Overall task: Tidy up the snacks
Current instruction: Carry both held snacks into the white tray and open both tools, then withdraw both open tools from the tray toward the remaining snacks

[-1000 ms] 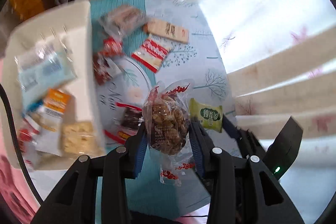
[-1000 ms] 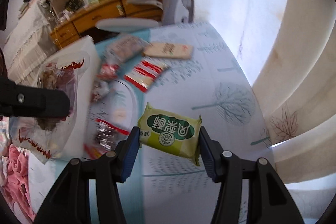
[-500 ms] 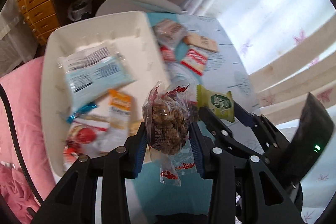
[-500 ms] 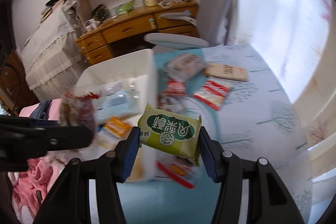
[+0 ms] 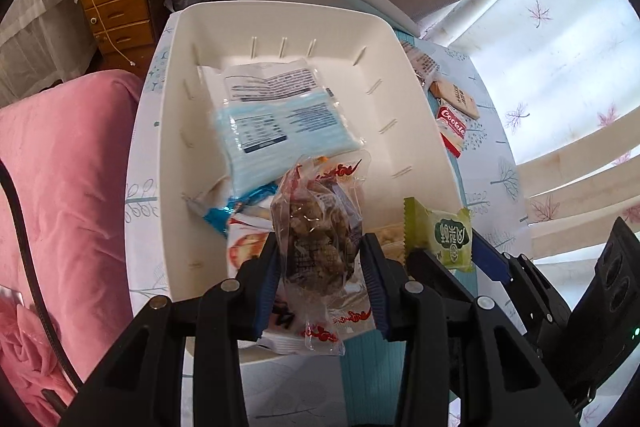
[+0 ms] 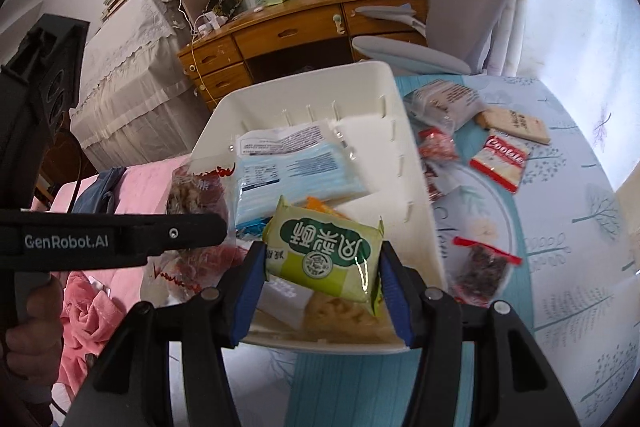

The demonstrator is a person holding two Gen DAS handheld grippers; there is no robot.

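My left gripper [image 5: 320, 267] is shut on a clear bag of brown nut snacks [image 5: 316, 227] and holds it above the near end of the white bin [image 5: 280, 23]. My right gripper [image 6: 322, 275] is shut on a green snack packet [image 6: 324, 255], held over the bin's [image 6: 424, 227] near right part. The green packet also shows in the left wrist view [image 5: 444, 235]. In the bin lie a blue-and-white packet [image 5: 272, 115] and several smaller snacks.
To the right of the bin on the patterned tablecloth lie a red Cookie packet [image 6: 500, 163], a tan bar [image 6: 516, 125], a clear bag [image 6: 444, 99] and a dark snack bag [image 6: 484, 265]. A pink blanket [image 5: 68, 167] lies left of it. A grey chair [image 6: 468, 7] stands behind.
Both grippers have moved left from over the tablecloth to above the white bin, each still holding its snack.
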